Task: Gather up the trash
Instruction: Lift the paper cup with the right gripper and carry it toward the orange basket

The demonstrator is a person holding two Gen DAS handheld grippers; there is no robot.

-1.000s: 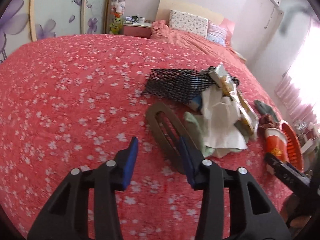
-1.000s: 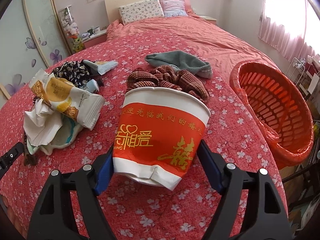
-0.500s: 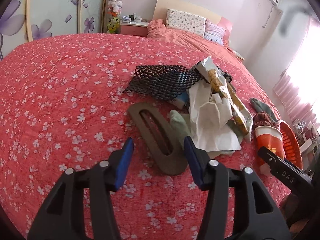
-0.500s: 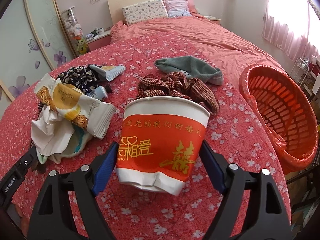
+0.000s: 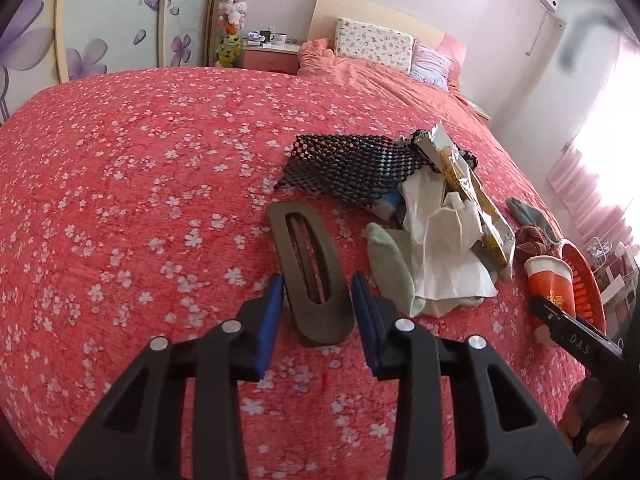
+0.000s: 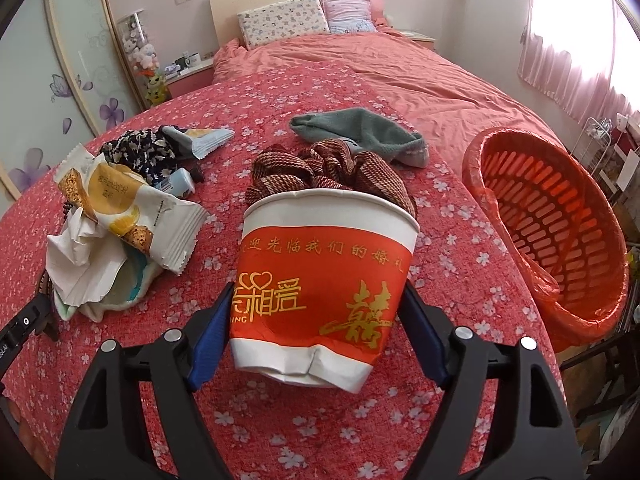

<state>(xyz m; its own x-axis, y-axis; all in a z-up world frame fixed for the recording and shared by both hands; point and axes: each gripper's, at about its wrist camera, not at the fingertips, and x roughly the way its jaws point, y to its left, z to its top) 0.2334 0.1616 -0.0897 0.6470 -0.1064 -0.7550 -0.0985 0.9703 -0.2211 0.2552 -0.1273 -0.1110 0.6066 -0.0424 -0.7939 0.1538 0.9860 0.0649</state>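
A flat brown oval piece with a long slot (image 5: pixel 316 276) lies on the red flowered bedspread. My left gripper (image 5: pixel 318 320) straddles its near end and its jaws are closing; the blue pads stand just beside its edges with a thin gap on the left. My right gripper (image 6: pixel 316 320) is shut on a red and white paper cup (image 6: pixel 324 292) with a dented base, its pads pressing both sides. That cup (image 5: pixel 550 284) also shows at the right of the left wrist view. An orange slatted basket (image 6: pixel 552 224) stands off the bed's right edge.
A heap lies right of the brown piece: black mesh (image 5: pixel 352 168), a snack wrapper (image 6: pixel 124 208), crumpled white paper (image 5: pixel 444 248) and a pale green cloth (image 5: pixel 390 268). Behind the cup are a striped brown cloth (image 6: pixel 332 172) and a grey-green sock (image 6: pixel 360 132). Pillows sit far back.
My left gripper has shifted so the brown piece, earlier behind its right finger, now lies between the pads; the jaws widened, then narrowed. The right gripper still grips the cup.
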